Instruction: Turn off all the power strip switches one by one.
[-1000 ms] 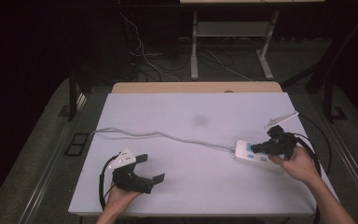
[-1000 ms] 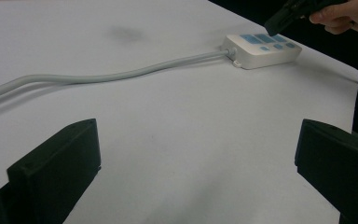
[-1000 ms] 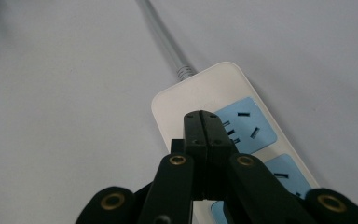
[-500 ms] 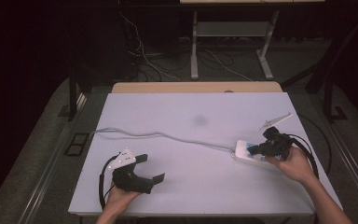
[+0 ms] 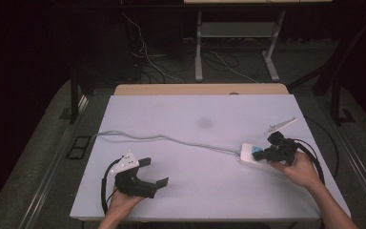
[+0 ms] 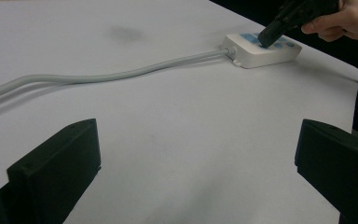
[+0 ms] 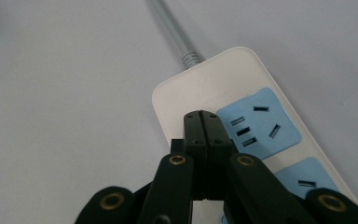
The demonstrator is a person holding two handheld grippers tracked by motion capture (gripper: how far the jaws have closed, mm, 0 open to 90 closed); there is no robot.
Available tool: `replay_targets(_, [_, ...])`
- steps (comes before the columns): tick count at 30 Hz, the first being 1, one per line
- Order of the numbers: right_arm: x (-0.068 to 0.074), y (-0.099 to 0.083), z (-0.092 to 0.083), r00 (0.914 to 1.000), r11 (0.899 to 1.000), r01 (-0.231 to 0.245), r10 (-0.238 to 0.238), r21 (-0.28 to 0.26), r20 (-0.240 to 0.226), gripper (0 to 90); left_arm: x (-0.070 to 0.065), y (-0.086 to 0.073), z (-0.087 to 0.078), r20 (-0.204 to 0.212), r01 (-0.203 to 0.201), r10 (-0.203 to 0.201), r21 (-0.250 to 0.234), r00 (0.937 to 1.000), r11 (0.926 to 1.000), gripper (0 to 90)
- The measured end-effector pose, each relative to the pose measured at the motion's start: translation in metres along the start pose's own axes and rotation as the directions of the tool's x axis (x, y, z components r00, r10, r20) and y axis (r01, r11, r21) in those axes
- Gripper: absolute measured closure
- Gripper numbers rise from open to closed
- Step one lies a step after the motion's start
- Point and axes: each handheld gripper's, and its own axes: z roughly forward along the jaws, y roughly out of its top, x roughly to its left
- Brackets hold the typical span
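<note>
A white power strip point(image 5: 249, 159) with blue sockets lies at the table's right side. Its grey cable point(image 5: 162, 138) runs left across the table. My right gripper point(image 5: 257, 154) is shut, and its joined tips rest on the strip's white top point(image 7: 205, 88) by the first blue socket point(image 7: 261, 123), near the cable end. The left gripper view shows that same gripper point(image 6: 268, 36) touching the strip point(image 6: 261, 51). My left gripper point(image 5: 153, 171) lies near the front left edge. It is open, with bare table between its jaws point(image 6: 196, 154).
The white table point(image 5: 195, 105) has a dark smudge point(image 5: 204, 123) near its middle. A wooden edge point(image 5: 200, 89) runs along the far side. Beyond it, loose cables point(image 5: 145, 57) and a metal frame point(image 5: 233, 52) sit on the dark floor.
My right gripper has shifted a little left along the strip, with its shut tips on the end by the cable. The left gripper has not moved.
</note>
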Motion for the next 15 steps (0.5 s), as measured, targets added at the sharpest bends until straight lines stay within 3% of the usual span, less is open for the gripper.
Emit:
replay_targets(12, [-0.0025,-0.0028,-0.0008,0.9999,1.0,-0.007,0.007,-0.008,-0.013,89.9,-0.0005,-0.0001,0.0003,0.004,0.001,-0.001,0.0,1.0,1.0,0.0])
replay_targets(15, [-0.0059,-0.0032,-0.0006,0.9992,1.0,-0.02,0.02,-0.011,-0.035,90.0,-0.001,0.0,-0.0001,0.005,-0.002,0.002,-0.001,1.0,1.0,0.0])
